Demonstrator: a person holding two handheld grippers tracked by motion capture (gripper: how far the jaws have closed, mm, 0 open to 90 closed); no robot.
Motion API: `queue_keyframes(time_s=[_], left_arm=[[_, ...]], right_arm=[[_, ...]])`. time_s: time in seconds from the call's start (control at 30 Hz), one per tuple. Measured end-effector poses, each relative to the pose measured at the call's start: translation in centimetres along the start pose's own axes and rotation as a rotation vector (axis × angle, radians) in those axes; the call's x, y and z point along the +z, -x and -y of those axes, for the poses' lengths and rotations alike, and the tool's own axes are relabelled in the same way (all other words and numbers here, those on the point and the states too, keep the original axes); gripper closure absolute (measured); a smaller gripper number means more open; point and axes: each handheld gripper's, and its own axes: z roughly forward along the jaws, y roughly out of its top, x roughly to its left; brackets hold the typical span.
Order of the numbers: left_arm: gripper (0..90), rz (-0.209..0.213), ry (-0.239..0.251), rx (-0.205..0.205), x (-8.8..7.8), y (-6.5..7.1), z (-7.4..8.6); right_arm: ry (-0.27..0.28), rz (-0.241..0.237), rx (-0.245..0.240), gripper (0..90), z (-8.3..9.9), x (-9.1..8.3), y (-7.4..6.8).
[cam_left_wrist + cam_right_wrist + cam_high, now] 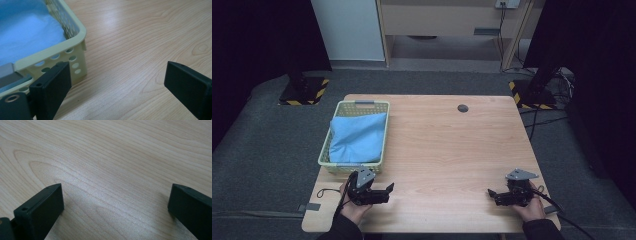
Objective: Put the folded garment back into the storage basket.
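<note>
Both grippers sit low at the near edge of the surface (452, 145), nothing gripped. Left gripper (379, 192) at about 7 o'clock, fingers (53, 85) spread wide, its near finger just beside the basket's front corner, whether touching I cannot tell. Right gripper (498, 196) at about 5 o'clock, fingers (41, 211) wide too, bare wood between them. The blue cloth (358, 137) lies folded inside the yellow basket (362, 105) at 9 o'clock, filling most of it. I read this as a rest pose at either end of the job, no grasp on. If the cloth is to come out, my next move calls for lifting the left gripper over the near rim and dropping onto a cloth edge.
</note>
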Motion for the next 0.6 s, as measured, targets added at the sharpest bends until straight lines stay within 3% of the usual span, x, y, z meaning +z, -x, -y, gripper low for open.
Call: queue_keyframes(time_s=[0.6], left_arm=[[6.6,-0.050,-0.013,-0.042,-0.7,-1.9,0.8]], right_arm=[[0.001,0.000,0.000,0.4,0.0,0.0,0.0]])
